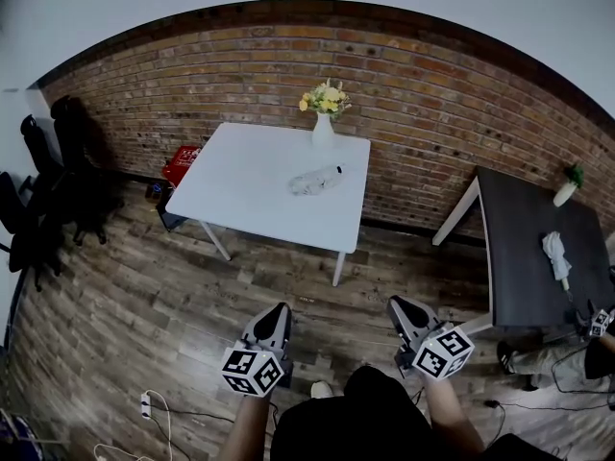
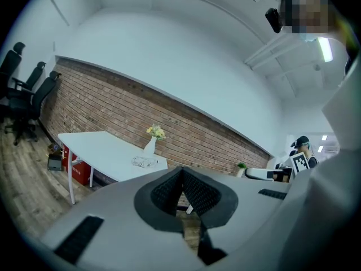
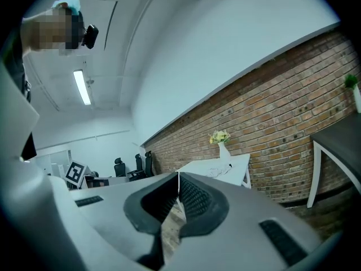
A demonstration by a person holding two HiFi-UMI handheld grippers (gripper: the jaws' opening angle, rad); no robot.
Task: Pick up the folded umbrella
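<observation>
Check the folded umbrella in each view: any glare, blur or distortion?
Head view: folded umbrella evenly lit, no glare, brick wall bowed by the fisheye. Left gripper view: tiny and soft, scene tilted. Right gripper view: tiny, slightly blurred, no glare.

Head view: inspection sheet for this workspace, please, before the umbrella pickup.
Surface: white rectangular table on wood-plank floor, well ahead of the grippers.
Job's things: pale folded umbrella lying on the table, untouched.
Clutter: white vase of yellow flowers at the table's back edge; red box on the floor by its left end.
Grippers: left gripper and right gripper both shut, empty.
Cables: white power strip with cord, lower left.
Surroundings: red brick wall; black office chairs; dark table.
</observation>
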